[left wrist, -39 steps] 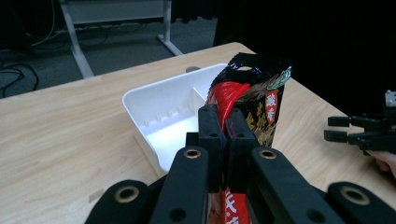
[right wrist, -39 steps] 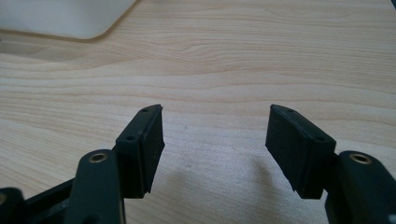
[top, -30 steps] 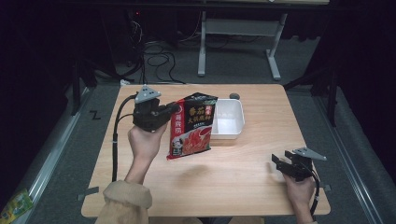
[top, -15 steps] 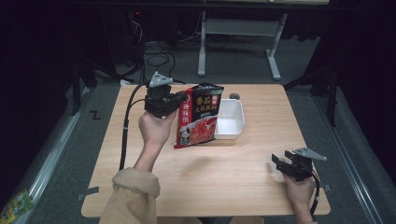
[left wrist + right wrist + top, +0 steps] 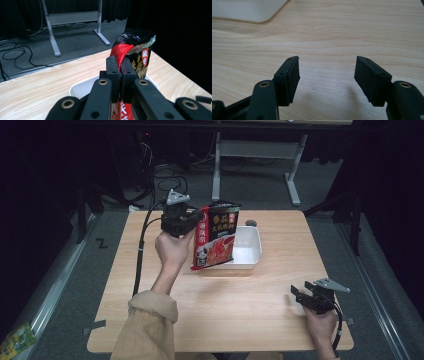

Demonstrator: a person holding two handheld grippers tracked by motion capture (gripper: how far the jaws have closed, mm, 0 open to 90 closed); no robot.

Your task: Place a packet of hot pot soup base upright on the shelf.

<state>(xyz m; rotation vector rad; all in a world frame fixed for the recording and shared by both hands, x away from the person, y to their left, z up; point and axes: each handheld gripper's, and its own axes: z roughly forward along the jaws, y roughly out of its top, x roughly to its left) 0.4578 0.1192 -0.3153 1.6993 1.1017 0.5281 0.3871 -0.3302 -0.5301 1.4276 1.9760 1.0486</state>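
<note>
Pouch (image 5: 216,236) over tray (image 5: 252,262) rim

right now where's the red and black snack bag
In the high view the snack bag hangs upright left of centre, clamped in the left gripper, its lower edge over the near-left rim of the white tray.

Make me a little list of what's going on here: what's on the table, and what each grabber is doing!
table: light wooden top
held thing: red and black snack bag, upright, lifted
left gripper: shut on the bag's edge
white tray: on the table behind the bag, looks empty
where the bag is: at the tray's left side; whether it touches the tray, cannot tell
right gripper: open, nothing between the jaws, low over the table's near right corner
small dark object: on the table beyond the tray
</note>
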